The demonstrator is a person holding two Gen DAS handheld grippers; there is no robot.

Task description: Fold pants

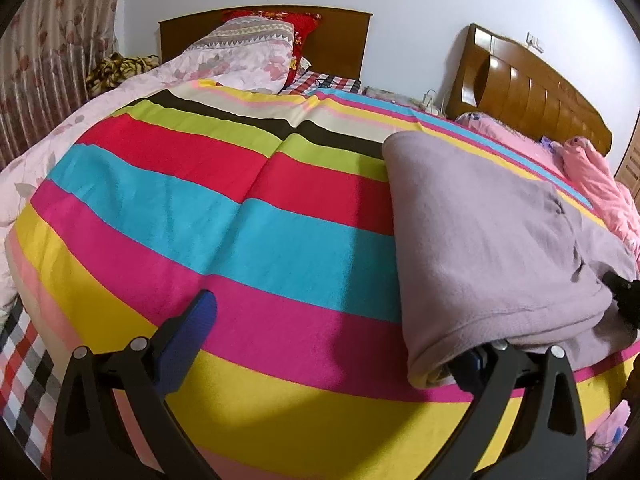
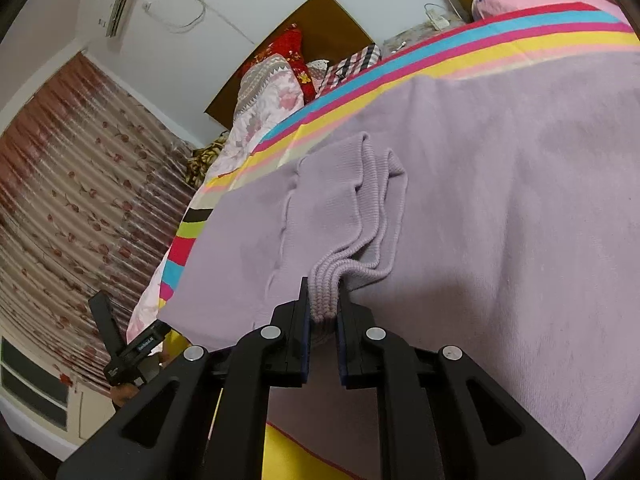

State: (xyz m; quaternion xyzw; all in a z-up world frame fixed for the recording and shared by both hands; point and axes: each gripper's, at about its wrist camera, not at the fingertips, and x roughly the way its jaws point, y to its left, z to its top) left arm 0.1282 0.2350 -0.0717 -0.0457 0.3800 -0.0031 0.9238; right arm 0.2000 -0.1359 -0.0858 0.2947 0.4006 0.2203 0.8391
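The lilac pants [image 1: 492,240] lie folded on a striped blanket [image 1: 224,208] at the right of the left wrist view. My left gripper [image 1: 336,328] is open wide; its right finger [image 1: 474,364] sits under the pants' near edge, its left finger [image 1: 196,332] over bare blanket. In the right wrist view the pants [image 2: 500,200] fill the frame. My right gripper [image 2: 324,312] is shut on the ribbed cuffs [image 2: 326,280] of the pants, holding them over the folded cloth. The left gripper's body [image 2: 120,352] shows at the lower left.
The blanket covers a bed with a wooden headboard [image 1: 536,92]. A floral quilt and pillows [image 1: 248,52] lie at the far side, a pink quilt [image 1: 604,192] at the right. A flowered curtain [image 2: 72,200] hangs beyond the bed.
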